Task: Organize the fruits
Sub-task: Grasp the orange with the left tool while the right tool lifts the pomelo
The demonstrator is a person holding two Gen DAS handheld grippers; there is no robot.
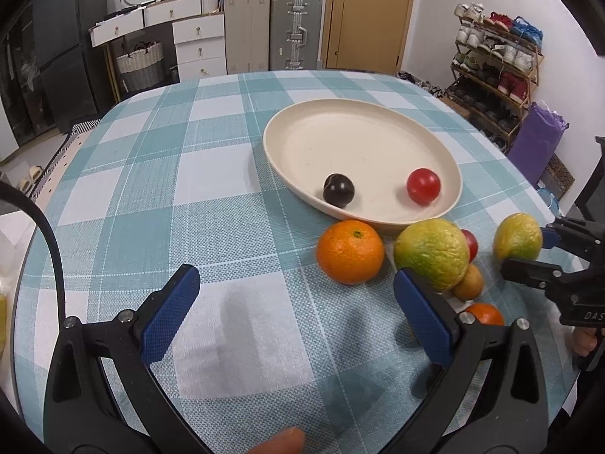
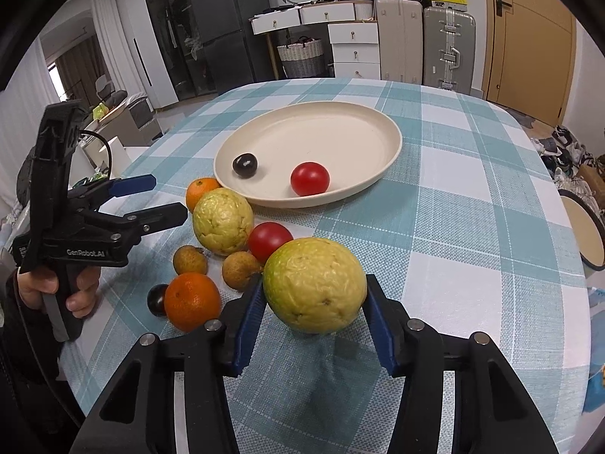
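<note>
In the left wrist view, the left gripper (image 1: 295,310) fills the lower part of the frame with its jaws wide apart and nothing between them, only the checked cloth of the bench (image 1: 151,174). I judge it waits here, low and open, so that it can go next to the orange (image 1: 349,251), which lies just right of the centre, close to the near edge of the plate (image 1: 276,159). The plate, in the upper middle, already holds a dark plum (image 1: 338,190) and a red tomato (image 1: 423,185), so it seems to be the place where the fruits are collected. A green-yellow guava (image 1: 433,253) lies beside the orange and hides part of the smaller fruits behind it. At the right edge the right gripper (image 1: 529,253) has a second guava (image 1: 518,236) between its jaws.

In the right wrist view, this held guava (image 2: 315,283) is in the lower middle, clamped by the blue pads at its two sides, at its widest part, probably so the round fruit cannot slip. It looks slightly lifted from the cloth, but I cannot be sure. The plate (image 2: 382,166) lies beyond it in the upper middle, so the way to it passes over the remaining fruits. At the left of the frame a hand (image 2: 56,287) holds the left gripper.
</note>
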